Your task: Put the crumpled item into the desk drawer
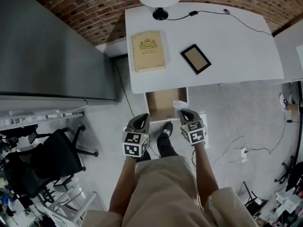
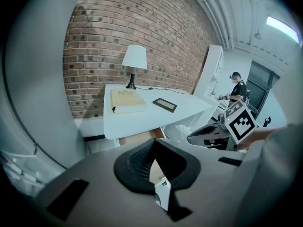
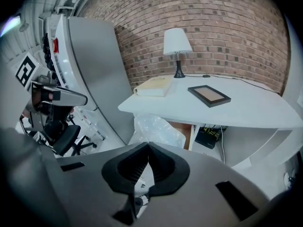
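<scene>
Brick wall [image 1: 80,4] behind, a white desk [image 1: 227,46] against it, and under the desk's front edge the drawer [image 1: 161,103] stands open, looking bare inside. The plastic [image 1: 180,104], a crumpled clear wad, is pinched at the tip of the right gripper [image 1: 183,112]. It sits right at the drawer's right-hand wall rather than over the middle. That is my worry: let go here and the light wad could catch on that wall or the desk edge and spill to the floor [image 1: 222,117]. Being springy, it may also puff up and foul the drawer when it is pushed in. The right forearm reaches forward and down, jaws clamped on the plastic. The left gripper [image 1: 141,119] hangs beside it, just short of the drawer front, jaws closed on nothing
</scene>
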Demonstrator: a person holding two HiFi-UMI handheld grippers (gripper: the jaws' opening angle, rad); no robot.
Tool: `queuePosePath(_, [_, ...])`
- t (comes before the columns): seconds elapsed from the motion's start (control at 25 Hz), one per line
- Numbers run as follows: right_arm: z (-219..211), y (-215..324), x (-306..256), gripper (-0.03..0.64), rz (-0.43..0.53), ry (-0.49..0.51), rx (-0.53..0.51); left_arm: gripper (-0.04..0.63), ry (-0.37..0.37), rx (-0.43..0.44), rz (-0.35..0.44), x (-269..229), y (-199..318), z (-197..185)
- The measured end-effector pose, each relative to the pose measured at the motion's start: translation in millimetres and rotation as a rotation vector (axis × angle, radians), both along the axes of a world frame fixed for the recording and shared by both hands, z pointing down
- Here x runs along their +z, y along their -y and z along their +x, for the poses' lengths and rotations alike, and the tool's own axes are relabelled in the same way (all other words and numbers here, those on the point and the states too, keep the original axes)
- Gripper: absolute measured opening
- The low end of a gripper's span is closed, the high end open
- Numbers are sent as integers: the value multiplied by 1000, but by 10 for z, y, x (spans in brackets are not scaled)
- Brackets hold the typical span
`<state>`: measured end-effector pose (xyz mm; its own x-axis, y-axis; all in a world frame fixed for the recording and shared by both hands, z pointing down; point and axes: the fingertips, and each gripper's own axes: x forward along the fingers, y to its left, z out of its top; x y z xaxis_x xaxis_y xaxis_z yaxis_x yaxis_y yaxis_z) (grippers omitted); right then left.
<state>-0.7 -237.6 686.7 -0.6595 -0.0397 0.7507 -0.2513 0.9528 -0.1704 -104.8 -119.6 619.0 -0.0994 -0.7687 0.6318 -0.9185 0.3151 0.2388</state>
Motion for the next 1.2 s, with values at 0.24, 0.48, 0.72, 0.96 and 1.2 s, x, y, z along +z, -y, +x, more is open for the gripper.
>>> queuePosePath(0.24, [-102, -48, 142, 26, 21, -25, -92, 15, -11, -4, -6, 17, -85, 44])
queuePosePath(0.48, [-171, -21, 363, 26, 62, -56, -138, 15, -53, -40, 0, 182, -180, 108])
queuePosePath(0.72, [-194, -52, 650, 26, 63, -89, -169, 15, -92, -43, -14, 493, -265, 165])
queuePosePath(0.96, [-267, 44, 899, 26, 121, -115, -186, 15, -130, -42, -23, 772, -248, 230])
queuePosePath(1.2, [-367, 34, 1218, 26, 131, -134, -221, 15, -150, -45, -27, 1006, -219, 228])
